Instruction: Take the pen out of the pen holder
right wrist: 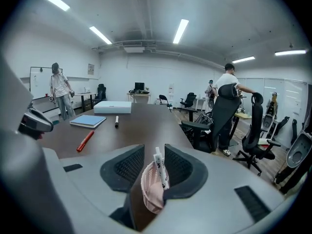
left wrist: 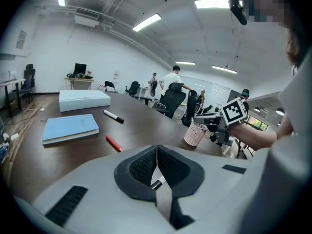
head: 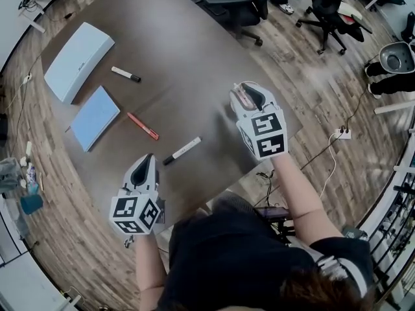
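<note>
The pink mesh pen holder stands between the jaws of my right gripper, near the table's right edge. It rests against the right pad, and a gap shows on the left side, so the jaws are open around it. One white pen stands in the holder. In the head view the pen holder shows inside the right gripper. My left gripper hovers near the table's front edge with its pads together and nothing held. From the left gripper the pen holder is seen upright on the table.
On the brown table lie a white marker, a red pen, a black-capped marker, a blue notebook and a white box. Office chairs stand beyond the far edge.
</note>
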